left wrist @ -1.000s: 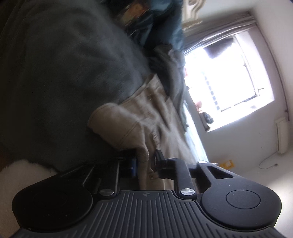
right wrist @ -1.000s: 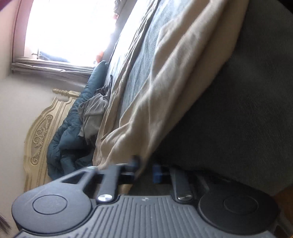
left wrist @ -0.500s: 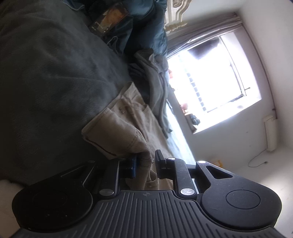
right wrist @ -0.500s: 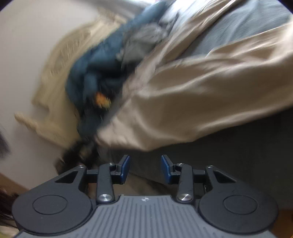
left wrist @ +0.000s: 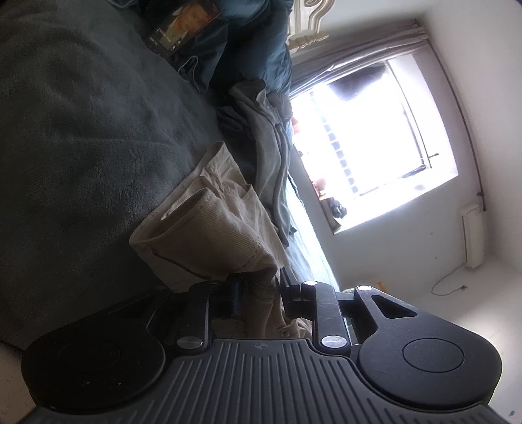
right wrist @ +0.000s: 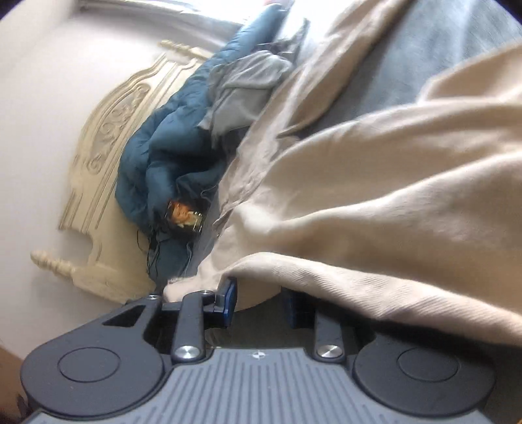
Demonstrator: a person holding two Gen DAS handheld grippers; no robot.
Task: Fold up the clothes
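beige trousers (right wrist: 375, 182) drape over the right hand-held gripper (right wrist: 261, 301), hiding its far pad.

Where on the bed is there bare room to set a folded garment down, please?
The grey blanket lies bare between the beige trousers and the phone. Toward the window it is crowded: grey garment and blue duvet piled together.

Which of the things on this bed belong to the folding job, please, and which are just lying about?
Job in hand:
- beige trousers, fabric between the opening jaws of the left gripper
- right gripper, jaws closing at the trousers' edge

Lying about:
- grey garment
- blue duvet
- phone
- grey blanket
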